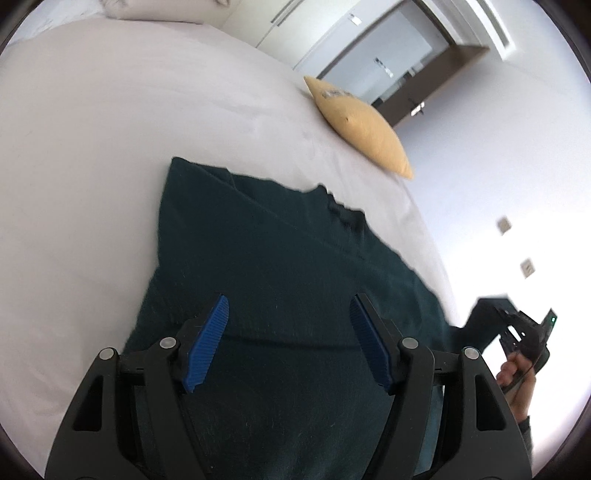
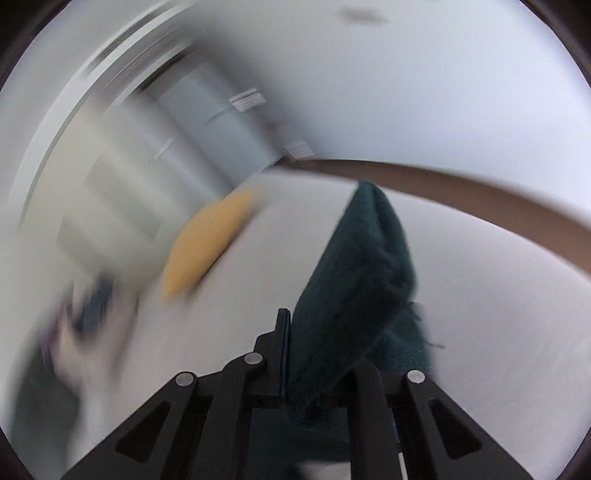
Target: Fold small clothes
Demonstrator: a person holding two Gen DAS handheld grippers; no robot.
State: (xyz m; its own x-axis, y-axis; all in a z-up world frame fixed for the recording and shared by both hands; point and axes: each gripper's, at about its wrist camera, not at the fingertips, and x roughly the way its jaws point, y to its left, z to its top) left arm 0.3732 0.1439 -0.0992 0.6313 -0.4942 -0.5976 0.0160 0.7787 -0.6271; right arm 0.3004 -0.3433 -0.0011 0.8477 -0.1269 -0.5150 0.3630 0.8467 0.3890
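Note:
A dark green garment lies spread on the white bed. My left gripper hovers just over its near part, jaws wide open, blue pads empty. My right gripper is shut on a bunched edge of the same dark green garment, which stands up between the fingers. The right wrist view is blurred by motion. The right gripper also shows in the left wrist view at the right edge, held by a hand.
A yellow cushion lies on the bed beyond the garment, and shows blurred in the right wrist view. White pillows sit at the far left. The bed's right edge drops off near the garment. A brown headboard curves behind.

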